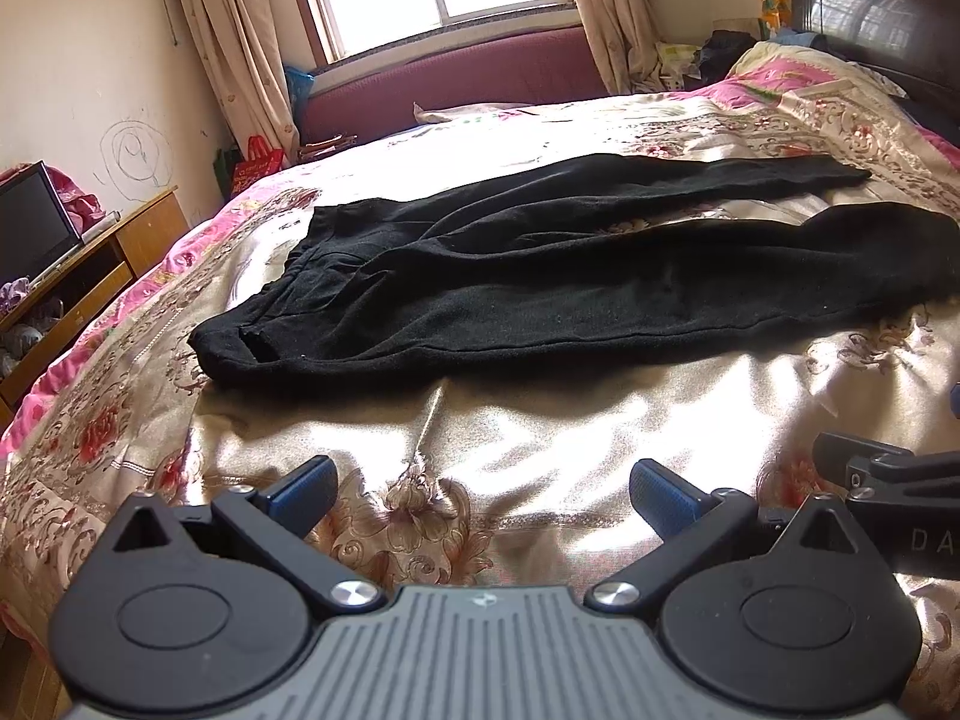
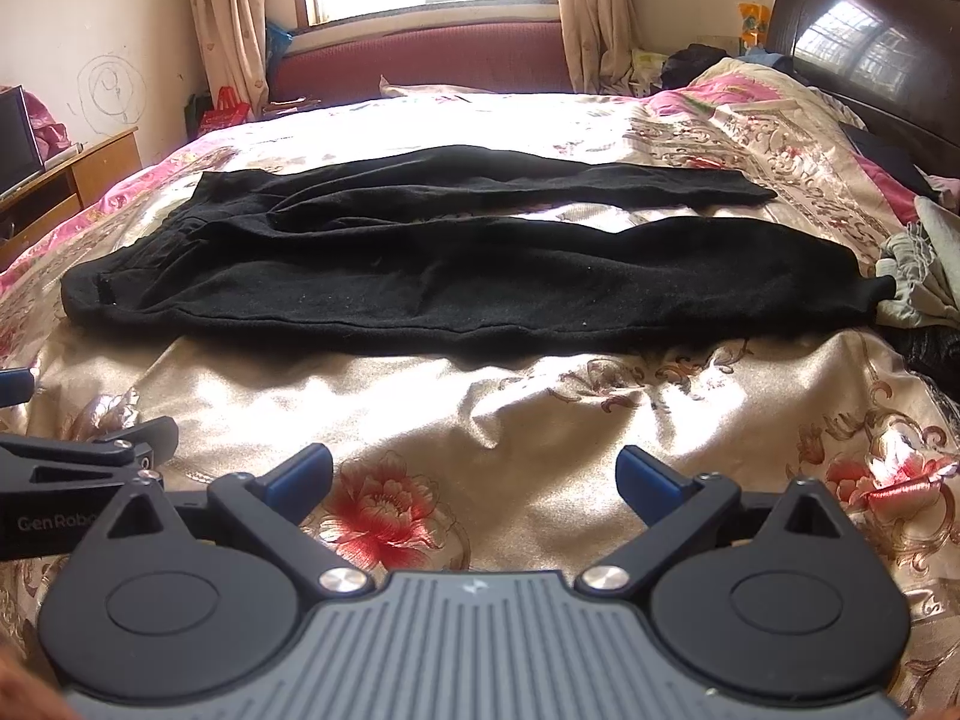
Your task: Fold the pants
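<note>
Black pants (image 1: 540,276) lie flat across the floral bedspread (image 1: 510,432), waistband to the left, two legs spread to the right. They also show in the right wrist view (image 2: 450,276). My left gripper (image 1: 483,495) is open and empty, above the bedspread well in front of the pants. My right gripper (image 2: 474,480) is open and empty too, beside the left one, short of the near pant leg. Part of the right gripper (image 1: 888,474) shows at the left wrist view's right edge. Part of the left gripper (image 2: 84,462) shows at the right wrist view's left edge.
A dark headboard (image 2: 870,42) stands at the right. Crumpled clothes (image 2: 918,282) lie by the near leg's cuff. A wooden cabinet with a screen (image 1: 36,228) is at the left. A maroon bench (image 1: 456,78) and window are beyond the bed.
</note>
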### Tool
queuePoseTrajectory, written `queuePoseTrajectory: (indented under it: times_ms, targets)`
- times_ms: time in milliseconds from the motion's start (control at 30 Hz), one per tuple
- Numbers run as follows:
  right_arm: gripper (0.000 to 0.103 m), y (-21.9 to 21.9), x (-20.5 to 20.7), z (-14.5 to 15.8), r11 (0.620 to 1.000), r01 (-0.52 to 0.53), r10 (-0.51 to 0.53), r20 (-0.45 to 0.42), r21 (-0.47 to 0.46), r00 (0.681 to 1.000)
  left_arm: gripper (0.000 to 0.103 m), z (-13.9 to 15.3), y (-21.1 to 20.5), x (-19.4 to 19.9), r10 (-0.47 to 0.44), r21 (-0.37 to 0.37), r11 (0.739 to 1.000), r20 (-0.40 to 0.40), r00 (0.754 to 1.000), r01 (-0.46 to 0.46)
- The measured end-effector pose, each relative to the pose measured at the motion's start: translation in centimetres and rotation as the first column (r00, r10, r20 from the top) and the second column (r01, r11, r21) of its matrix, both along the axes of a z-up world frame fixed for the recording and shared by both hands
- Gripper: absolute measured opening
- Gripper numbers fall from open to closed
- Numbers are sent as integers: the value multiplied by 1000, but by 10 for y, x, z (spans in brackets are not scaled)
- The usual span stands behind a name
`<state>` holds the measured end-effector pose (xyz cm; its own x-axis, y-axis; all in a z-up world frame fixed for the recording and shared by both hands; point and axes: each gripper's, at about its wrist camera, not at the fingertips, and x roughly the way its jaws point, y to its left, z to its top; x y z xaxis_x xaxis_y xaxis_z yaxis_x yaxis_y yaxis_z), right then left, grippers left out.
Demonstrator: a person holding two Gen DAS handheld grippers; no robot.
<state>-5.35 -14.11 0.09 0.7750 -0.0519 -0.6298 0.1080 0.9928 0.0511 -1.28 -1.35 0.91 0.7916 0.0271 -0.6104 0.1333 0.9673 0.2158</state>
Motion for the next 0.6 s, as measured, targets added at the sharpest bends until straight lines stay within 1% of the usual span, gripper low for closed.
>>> queuePoseTrajectory:
  times_ms: [600]
  targets:
    - [100, -2, 1, -2, 1000, -7, 7, -9, 14, 1000, 103, 0, -1, -2, -2, 12, 1000, 4, 1000, 2]
